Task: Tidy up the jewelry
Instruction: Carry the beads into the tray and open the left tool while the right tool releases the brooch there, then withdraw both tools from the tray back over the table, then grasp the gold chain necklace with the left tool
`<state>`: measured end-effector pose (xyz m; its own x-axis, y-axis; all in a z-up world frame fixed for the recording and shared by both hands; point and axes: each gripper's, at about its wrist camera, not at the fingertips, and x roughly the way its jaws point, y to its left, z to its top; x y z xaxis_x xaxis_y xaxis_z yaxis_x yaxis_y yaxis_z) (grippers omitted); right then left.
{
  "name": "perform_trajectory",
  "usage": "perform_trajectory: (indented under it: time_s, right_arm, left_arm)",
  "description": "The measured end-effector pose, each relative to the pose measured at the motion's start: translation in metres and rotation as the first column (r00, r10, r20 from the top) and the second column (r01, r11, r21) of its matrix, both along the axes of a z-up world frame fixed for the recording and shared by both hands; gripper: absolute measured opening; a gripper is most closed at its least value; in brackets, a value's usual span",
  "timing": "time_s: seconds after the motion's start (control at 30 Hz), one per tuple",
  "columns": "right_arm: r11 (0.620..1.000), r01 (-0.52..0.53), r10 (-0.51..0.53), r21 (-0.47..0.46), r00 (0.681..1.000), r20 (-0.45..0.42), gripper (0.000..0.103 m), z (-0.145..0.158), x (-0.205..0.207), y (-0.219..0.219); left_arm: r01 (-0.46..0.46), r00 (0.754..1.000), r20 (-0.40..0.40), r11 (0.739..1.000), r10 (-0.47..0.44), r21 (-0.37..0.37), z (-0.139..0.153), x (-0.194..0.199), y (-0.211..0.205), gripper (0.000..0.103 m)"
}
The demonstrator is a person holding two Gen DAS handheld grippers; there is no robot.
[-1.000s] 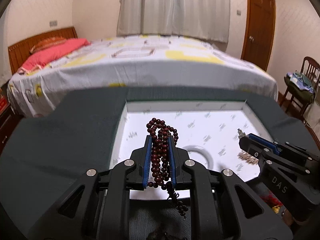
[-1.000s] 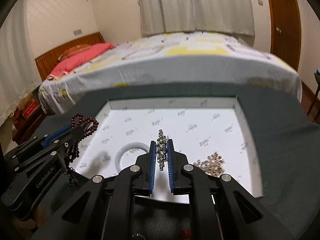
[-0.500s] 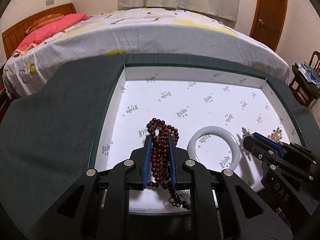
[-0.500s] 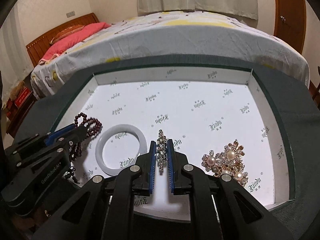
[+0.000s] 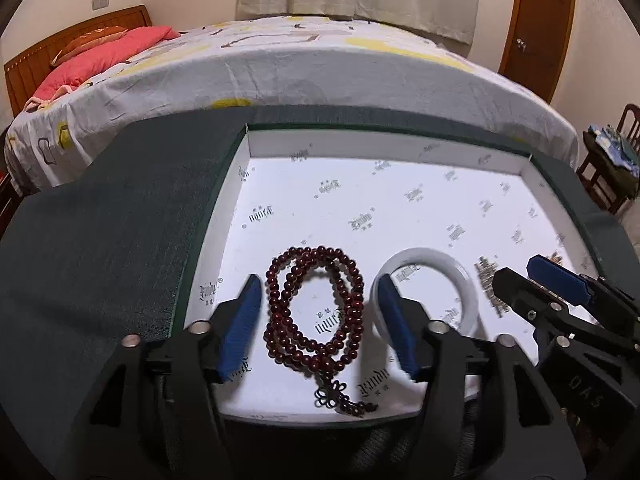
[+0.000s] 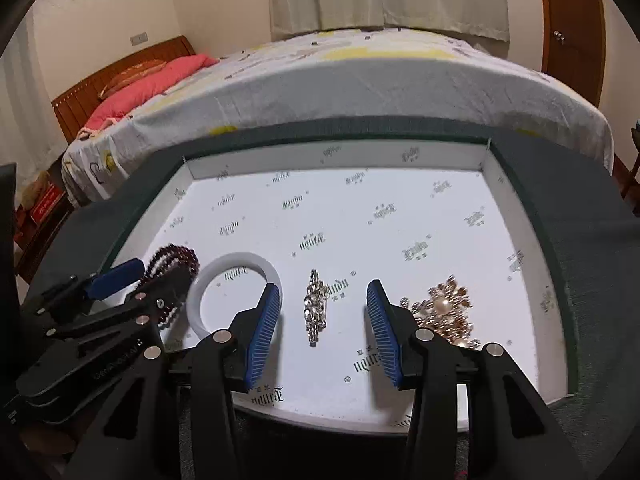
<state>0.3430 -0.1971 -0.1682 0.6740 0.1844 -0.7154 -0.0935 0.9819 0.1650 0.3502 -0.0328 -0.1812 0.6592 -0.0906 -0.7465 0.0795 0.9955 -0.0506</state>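
Observation:
A dark red bead bracelet (image 5: pixel 316 316) lies on the floor of the white tray (image 5: pixel 360 148), between the open fingers of my left gripper (image 5: pixel 318 286). A white bangle (image 5: pixel 428 280) lies right of it. A silver rhinestone piece (image 6: pixel 315 306) lies flat in the tray (image 6: pixel 332 156) between the open fingers of my right gripper (image 6: pixel 322 292). A gold and pearl brooch (image 6: pixel 448 312) lies to its right. The bangle (image 6: pixel 236 292) and the beads (image 6: pixel 176 260) also show in the right wrist view, behind the left gripper.
The tray sits sunk in a dark green felt surface (image 5: pixel 120 220). A bed (image 5: pixel 280 60) stands behind it. A wooden chair (image 5: pixel 612 160) and a door (image 5: pixel 536 20) are at the far right.
Both grippers came down to the tray and opened. The beads dropped from the left gripper and the rhinestone piece from the right; both now lie on the tray floor.

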Motion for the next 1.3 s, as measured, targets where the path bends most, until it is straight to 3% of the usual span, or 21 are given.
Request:
perform_trajectory:
  time_s: [0.23, 0.37, 0.7, 1.07, 1.17, 1.3]
  right_arm:
    - [1.000, 0.014, -0.015, 0.008, 0.997, 0.076, 0.046, 0.031, -0.032, -0.013]
    - [1.000, 0.026, -0.026, 0.001, 0.994, 0.106, 0.048, 0.042, -0.059, -0.022]
    - [0.998, 0.056, -0.051, -0.030, 0.989, 0.140, 0.050, 0.047, -0.123, -0.038]
    - [0.997, 0.068, -0.066, -0.027, 0.994, 0.083, 0.050, 0.022, -0.173, -0.056]
    - [0.997, 0.079, -0.077, -0.024, 0.995, 0.062, 0.050, 0.014, -0.180, -0.061]
    - [0.996, 0.086, -0.085, -0.020, 0.995, 0.047, 0.050, 0.007, -0.184, -0.065]
  left_arm:
    - [-0.002, 0.995, 0.102, 0.999, 0.005, -0.035, 0.039, -0.030, 0.009, 0.075]
    - [-0.017, 0.987, 0.157, 0.998, 0.027, -0.061, 0.056, -0.059, 0.020, 0.076]
    - [-0.066, 0.980, 0.187, 0.997, 0.073, -0.044, 0.061, -0.126, 0.038, 0.076]
    - [-0.104, 0.992, 0.064, 0.994, 0.106, -0.028, 0.015, -0.175, 0.039, 0.073]
    - [-0.103, 0.994, 0.025, 0.995, 0.103, -0.015, 0.001, -0.178, 0.039, 0.064]
    - [-0.108, 0.994, -0.009, 0.994, 0.107, -0.019, -0.009, -0.177, 0.041, 0.062]
